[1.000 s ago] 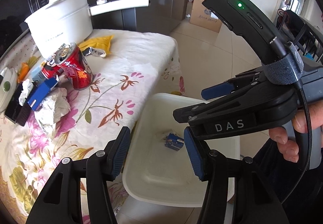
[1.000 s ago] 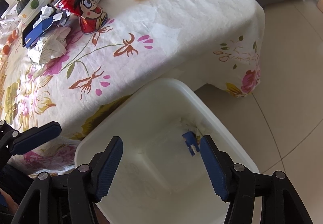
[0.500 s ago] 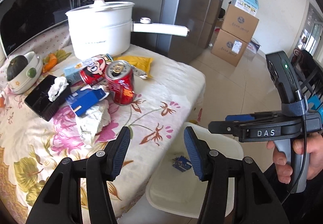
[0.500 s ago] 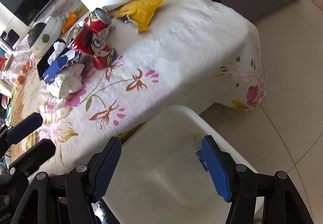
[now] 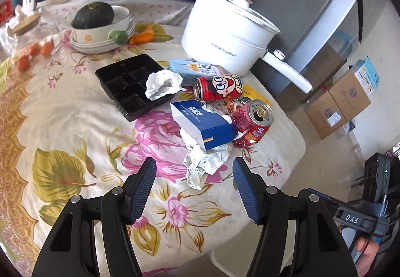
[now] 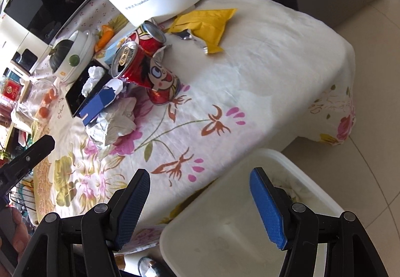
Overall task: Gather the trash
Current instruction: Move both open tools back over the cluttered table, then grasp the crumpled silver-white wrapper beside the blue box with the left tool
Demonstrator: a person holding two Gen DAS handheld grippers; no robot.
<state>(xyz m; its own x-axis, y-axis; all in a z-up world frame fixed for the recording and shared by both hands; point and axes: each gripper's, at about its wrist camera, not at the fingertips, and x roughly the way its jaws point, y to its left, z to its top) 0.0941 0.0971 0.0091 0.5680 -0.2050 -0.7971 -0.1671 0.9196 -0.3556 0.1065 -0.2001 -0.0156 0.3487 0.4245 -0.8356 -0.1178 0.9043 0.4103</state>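
Two grippers are in use, and both hold nothing. The left gripper (image 5: pixel 194 183) hangs over the table (image 5: pixel 62 112), its jaws have just been opening and stand wide, with only the cloth showing between them. The right gripper (image 6: pixel 200 198) stands wide too, above the edge of the white bin (image 6: pixel 225 224) that sits beside the table, lower than its top.

In my judgement the step in hand is the reach for the next piece of trash. The trash is in one heap near the table's corner, in front of the white pot (image 5: pixel 225 34). Nearest to the left gripper is the crumpled paper (image 5: pixel 205 162), just beyond its fingertips. The blue box (image 5: pixel 202 124) lies on that paper, torn open at one end. Beside the box is a dented red can (image 5: pixel 252 122), and behind it a second can (image 5: pixel 217 88) lies on its side. A black tray (image 5: pixel 125 82) with a white tissue (image 5: pixel 162 84) in it lies further back, and a yellow wrapper (image 6: pixel 207 24) near the pot.

The next move probably calls for lowering the left gripper onto the paper. The paper is soft and partly under the box, so it may drag the box along.
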